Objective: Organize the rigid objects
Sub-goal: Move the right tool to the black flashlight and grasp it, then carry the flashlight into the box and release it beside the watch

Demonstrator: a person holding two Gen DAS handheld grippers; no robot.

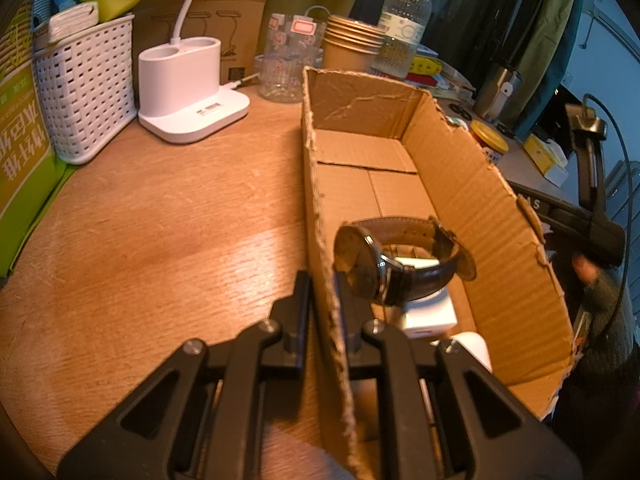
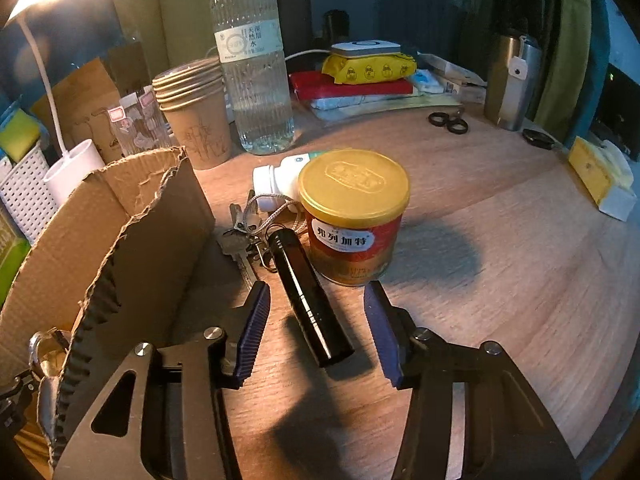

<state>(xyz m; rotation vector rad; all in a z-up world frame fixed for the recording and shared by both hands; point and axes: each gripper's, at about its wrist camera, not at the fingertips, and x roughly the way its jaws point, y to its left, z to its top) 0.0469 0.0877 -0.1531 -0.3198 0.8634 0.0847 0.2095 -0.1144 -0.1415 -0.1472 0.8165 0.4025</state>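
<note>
An open cardboard box [image 1: 472, 184] stands on the wooden table; it also shows in the right wrist view [image 2: 132, 216]. Inside lie a brown-strap wristwatch [image 1: 400, 260] and a white charger block [image 1: 430, 312]. My left gripper [image 1: 323, 280] is shut on the box's left wall. My right gripper [image 2: 316, 300] is open, its fingers on either side of a black cylinder [image 2: 308, 296] lying on the table. Behind it stand a yellow-lidded red can [image 2: 354, 216], a bunch of keys [image 2: 248, 232] and a lying white bottle [image 2: 280, 180].
White lamp base [image 1: 192, 88], white basket [image 1: 84, 92], paper cups [image 2: 194, 120], water bottle [image 2: 256, 64] and a glass jar [image 1: 286, 64] stand at the back. Steel tumbler [image 2: 510, 80], black rings [image 2: 448, 122], yellow block [image 2: 600, 176] sit far right.
</note>
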